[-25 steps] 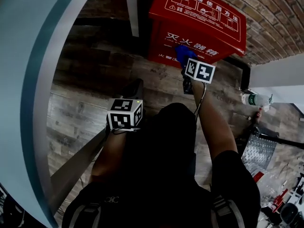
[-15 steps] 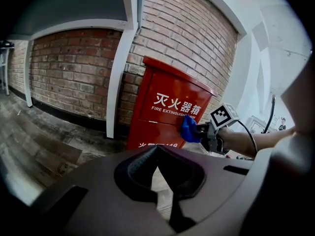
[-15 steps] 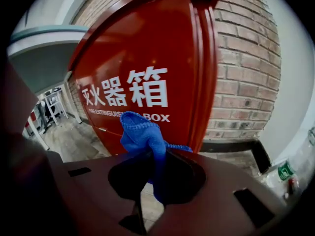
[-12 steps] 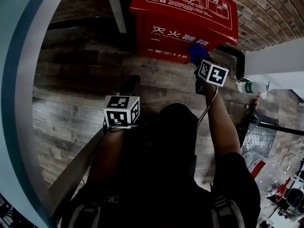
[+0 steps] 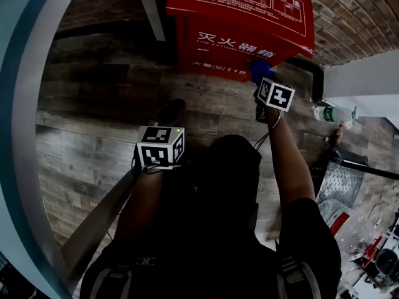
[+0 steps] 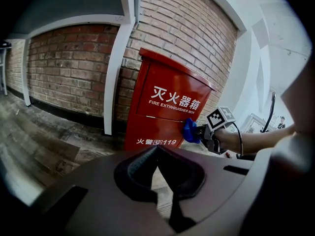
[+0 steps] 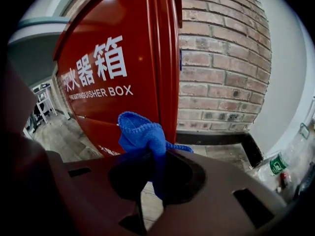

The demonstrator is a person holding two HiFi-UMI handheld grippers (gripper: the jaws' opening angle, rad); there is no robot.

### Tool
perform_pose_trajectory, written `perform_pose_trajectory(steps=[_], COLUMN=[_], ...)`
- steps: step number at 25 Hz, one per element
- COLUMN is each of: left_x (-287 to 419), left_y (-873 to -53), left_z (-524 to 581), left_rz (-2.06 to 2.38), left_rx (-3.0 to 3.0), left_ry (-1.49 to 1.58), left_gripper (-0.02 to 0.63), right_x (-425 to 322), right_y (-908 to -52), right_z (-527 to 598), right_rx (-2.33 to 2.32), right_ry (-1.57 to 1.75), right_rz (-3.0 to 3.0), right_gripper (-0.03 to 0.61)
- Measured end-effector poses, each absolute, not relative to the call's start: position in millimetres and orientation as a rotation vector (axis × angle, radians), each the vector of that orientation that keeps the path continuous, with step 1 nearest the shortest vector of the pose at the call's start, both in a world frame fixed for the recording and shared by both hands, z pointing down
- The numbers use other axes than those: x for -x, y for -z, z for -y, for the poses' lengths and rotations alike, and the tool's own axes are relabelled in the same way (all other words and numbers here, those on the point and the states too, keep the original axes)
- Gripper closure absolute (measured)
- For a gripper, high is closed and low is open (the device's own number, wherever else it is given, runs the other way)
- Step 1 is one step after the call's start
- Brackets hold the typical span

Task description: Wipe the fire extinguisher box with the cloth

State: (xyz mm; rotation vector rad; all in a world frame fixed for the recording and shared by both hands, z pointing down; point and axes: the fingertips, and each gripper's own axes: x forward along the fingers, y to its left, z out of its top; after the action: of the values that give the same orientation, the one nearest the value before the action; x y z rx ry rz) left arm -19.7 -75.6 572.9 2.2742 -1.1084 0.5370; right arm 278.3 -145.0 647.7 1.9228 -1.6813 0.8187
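The red fire extinguisher box (image 5: 240,23) stands against a brick wall, with white lettering on its front (image 6: 167,107). My right gripper (image 5: 262,83) is shut on a blue cloth (image 5: 259,69), which it holds against the front's lower right part near the edge. In the right gripper view the cloth (image 7: 142,132) bunches up out of the jaws of the gripper (image 7: 155,163) in front of the box (image 7: 118,68). The left gripper (image 5: 170,114) hangs back over the wooden floor, shut and holding nothing, and its view shows the cloth (image 6: 189,130) on the box.
A white post (image 5: 148,8) runs up the brick wall (image 7: 221,73) left of the box. A plastic bottle (image 5: 333,113) lies on the floor to the right, by a white wall. A metal tread plate (image 5: 340,198) sits further right. A curved grey-teal rim (image 5: 25,104) fills the left.
The right gripper has carried the cloth rightward across the box front, from about its middle to near its right edge. The left gripper has barely moved.
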Motion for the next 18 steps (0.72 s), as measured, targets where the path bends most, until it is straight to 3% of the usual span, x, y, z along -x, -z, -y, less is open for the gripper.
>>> perform_pose_trajectory(steps=[18], left_x=[29], left_y=[-580], left_z=[86], left_rz=[1.161], left_rx=[-2.175], left_ry=[-0.462], left_gripper=[0.604], right_x=[-270], right_y=[-769], right_z=[152], right_rx=[-1.708], right_ry=[-0.913], right_rz=[1.55], right_gripper=[0.518])
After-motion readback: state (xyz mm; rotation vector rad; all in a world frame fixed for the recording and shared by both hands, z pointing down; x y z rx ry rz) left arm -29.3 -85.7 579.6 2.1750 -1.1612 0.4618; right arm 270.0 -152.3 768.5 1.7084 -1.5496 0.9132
